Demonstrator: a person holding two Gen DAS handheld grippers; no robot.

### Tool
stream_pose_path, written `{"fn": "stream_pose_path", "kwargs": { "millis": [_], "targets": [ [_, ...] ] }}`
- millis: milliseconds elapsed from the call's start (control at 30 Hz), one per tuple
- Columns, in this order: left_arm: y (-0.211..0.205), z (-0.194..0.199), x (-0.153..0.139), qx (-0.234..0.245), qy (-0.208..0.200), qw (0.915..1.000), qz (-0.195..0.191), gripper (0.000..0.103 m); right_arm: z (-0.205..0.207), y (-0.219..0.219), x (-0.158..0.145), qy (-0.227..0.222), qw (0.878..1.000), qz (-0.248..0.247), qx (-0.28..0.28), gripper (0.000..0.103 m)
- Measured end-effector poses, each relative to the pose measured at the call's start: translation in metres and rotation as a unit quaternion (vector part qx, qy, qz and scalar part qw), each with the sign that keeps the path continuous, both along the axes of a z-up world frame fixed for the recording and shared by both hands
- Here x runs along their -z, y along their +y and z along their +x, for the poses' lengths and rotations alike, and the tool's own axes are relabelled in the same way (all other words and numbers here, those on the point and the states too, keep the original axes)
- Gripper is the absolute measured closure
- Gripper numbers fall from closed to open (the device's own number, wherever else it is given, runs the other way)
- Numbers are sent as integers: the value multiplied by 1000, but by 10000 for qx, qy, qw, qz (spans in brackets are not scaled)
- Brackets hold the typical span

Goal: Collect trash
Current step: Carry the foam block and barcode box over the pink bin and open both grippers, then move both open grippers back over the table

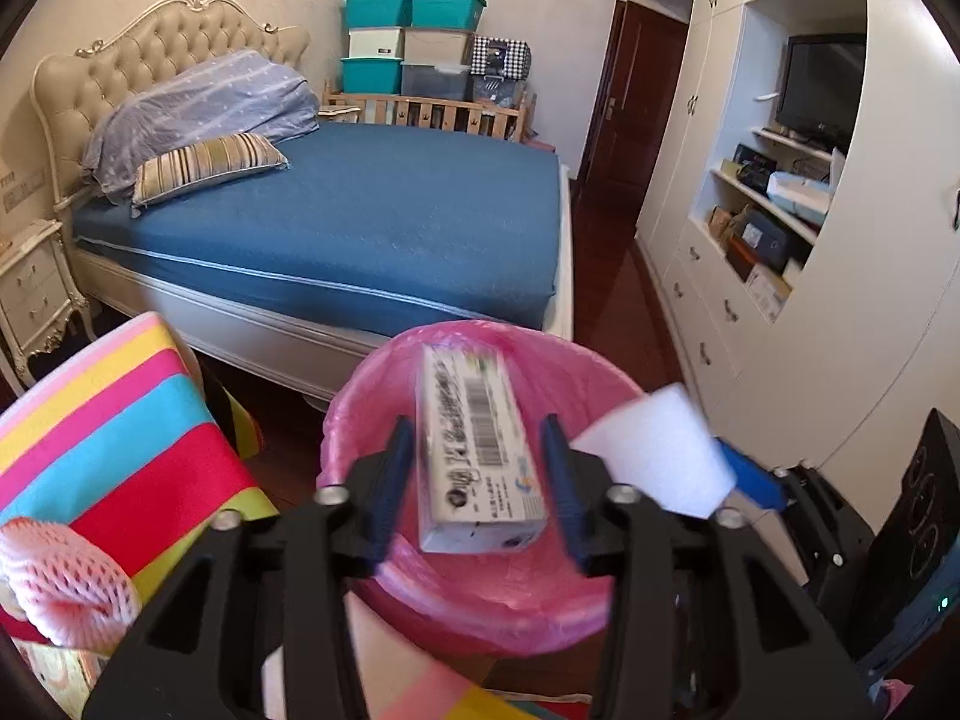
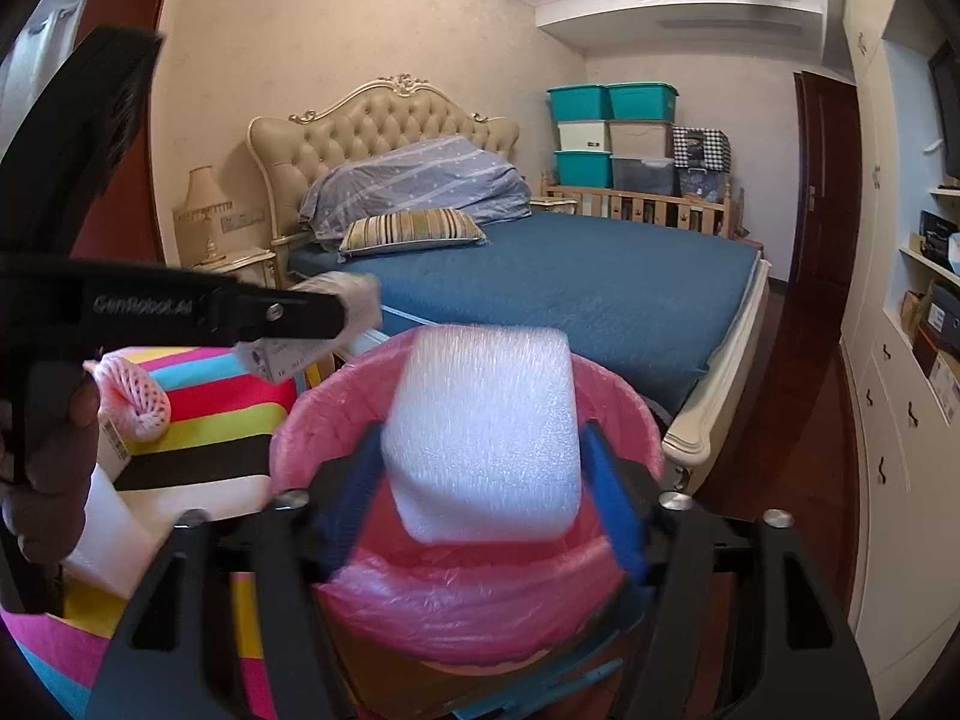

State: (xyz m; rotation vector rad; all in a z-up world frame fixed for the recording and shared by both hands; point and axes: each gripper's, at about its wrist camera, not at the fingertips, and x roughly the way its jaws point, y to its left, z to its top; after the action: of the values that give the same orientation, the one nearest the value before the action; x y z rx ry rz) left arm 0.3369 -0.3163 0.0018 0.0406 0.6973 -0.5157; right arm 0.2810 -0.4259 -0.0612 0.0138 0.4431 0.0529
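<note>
Barcoded carton [image 1: 477, 450] between left fingers; right view, foam block [image 2: 486, 432].

**Crowded over the bin mouth, open room beyond**

The pink-lined bin [image 1: 480, 588] has its mouth facing up, but the space above it is taken: a barcoded box [image 1: 474, 450] sits between the spread fingers of the left gripper [image 1: 477, 480], and a white foam block [image 2: 483, 438] sits between those of the right gripper [image 2: 480, 492]. The two grippers crowd each other there. Close on the left, a striped cushion [image 1: 120, 420] with a pink foam net [image 1: 60, 582] blocks that side. The bed [image 1: 360, 228] walls off the far side. The wooden floor [image 1: 606, 300] between bed and wardrobe [image 1: 720, 300] lies open.
</note>
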Motion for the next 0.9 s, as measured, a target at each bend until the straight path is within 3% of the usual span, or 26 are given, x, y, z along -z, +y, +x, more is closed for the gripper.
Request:
{"fn": "stream_pose_path", "kwargs": {
  "millis": [67,200,267,300,433,567,733,900],
  "targets": [
    [6,-3,-2,-259,-172,9995,81,31,-8,-2,-2,-94,9999,63,111,19],
    [34,-19,-17,-571,-436,9973,160,22,-36,-7,-8,-194,9993,178,282,18],
    [54,-37,-27,-761,-653,9949,123,8,-54,-4,-10,-192,9990,267,313,18],
    [61,-45,-33,-855,-767,9933,102,6,-61,-5,-11,-177,9989,310,318,18],
    [92,-89,-47,-1107,-1254,9859,15,5,-93,6,-13,-114,9987,351,338,18],
    [111,-139,-46,-1001,-1558,9827,8,5,-115,28,-13,21,9986,367,371,18],
    [139,-180,-30,-870,-1497,9849,81,5,-137,63,-8,102,9996,236,149,18],
    [194,-217,-11,-1317,-1349,9820,133,5,-152,98,-8,84,9997,98,-226,18]
  ]
}}
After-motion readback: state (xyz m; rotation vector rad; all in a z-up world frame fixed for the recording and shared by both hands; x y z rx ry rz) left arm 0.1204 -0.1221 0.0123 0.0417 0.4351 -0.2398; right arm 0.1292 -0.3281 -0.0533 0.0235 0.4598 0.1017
